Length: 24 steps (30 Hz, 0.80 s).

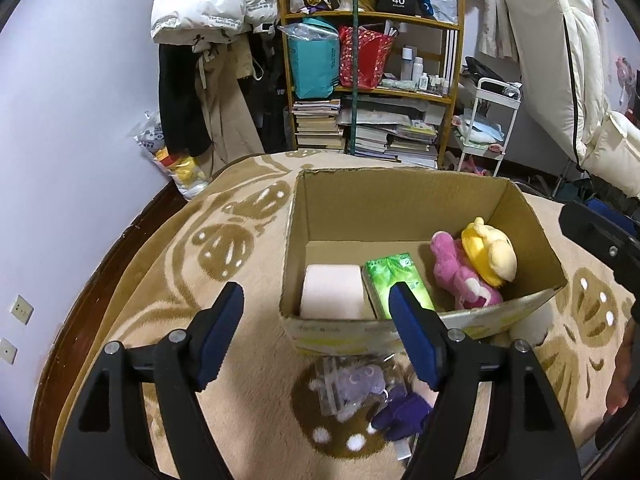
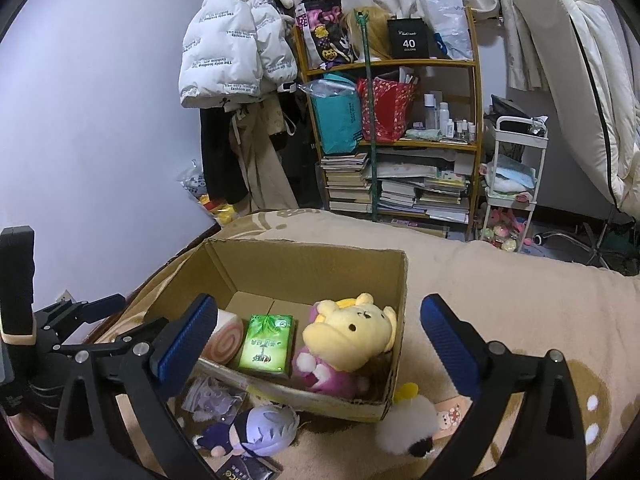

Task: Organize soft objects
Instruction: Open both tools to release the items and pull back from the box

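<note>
We have a cardboard box [image 2: 352, 400] sitting on the patterned blanket [image 1: 168, 280] as the collecting point, and three soft things already lie side by side along its near wall: a pink swirl-roll cushion [image 2: 226, 340] at the left end, a green tissue pack [image 2: 266, 342] in the middle, and a yellow-headed plush in pink [image 2: 344, 344] against the right wall, which props it half upright. They seem packed in a row to leave the far half of the box free for more. What is left lies outside, just in front of the near wall: a purple-haired doll [image 2: 260, 428] beside a clear plastic pouch [image 2: 208, 398], and a white fluffy toy [image 2: 408, 420] touching the box's near right corner. Our left gripper [image 1: 316, 320] hangs over the near left corner of the box with its jaws partly spread and nothing between them. Our right gripper [image 2: 316, 328] hovers over the near side of the box, jaws spread wide and empty, touching nothing. We judge the doll or the fluffy toy to be the next pick.
</note>
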### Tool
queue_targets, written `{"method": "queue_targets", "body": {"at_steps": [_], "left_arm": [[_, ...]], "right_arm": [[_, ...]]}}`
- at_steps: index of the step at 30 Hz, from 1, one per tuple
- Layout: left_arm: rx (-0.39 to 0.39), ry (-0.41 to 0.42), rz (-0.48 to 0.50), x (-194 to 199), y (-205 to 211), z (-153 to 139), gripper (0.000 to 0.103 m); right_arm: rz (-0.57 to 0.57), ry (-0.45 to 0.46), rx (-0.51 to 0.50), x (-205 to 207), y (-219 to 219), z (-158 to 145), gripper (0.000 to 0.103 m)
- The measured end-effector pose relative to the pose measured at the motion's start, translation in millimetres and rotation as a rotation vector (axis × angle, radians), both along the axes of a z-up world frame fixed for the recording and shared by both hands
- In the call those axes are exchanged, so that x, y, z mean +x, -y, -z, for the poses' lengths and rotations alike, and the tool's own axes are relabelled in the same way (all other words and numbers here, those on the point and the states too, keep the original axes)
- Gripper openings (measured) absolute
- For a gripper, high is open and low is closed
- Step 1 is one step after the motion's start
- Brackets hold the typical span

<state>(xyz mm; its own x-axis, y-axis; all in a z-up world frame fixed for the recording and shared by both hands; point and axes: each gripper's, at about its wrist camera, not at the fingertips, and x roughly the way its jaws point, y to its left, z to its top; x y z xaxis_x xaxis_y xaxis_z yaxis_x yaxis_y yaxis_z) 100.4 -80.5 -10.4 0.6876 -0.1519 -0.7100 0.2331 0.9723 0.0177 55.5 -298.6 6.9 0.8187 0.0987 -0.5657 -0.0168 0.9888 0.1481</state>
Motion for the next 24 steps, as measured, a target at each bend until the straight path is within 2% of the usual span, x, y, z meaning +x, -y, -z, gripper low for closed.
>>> {"method": "queue_targets", "body": {"at_steps": [1, 2, 13, 24], "left_arm": [[-0.001, 0.001, -0.004, -3, -2, 0, 0.084], [-0.008, 0.007, -0.010, -5, -6, -2, 0.085], [-0.032, -0.029, 0.001, -27, -19, -8, 0.085], [-0.016, -0.048, -0.012, -53, -28, -10, 0.086]], "right_arm": [[0.002, 0.002, 0.000, -1, 0, -1, 0.103], [0.006, 0.005, 0.001, -5, 0, -2, 0.103], [0.022, 0.023, -0.013, -39, -5, -11, 0.103], [0.070, 0.028, 0.012, -61, 5, -19, 0.103]]}}
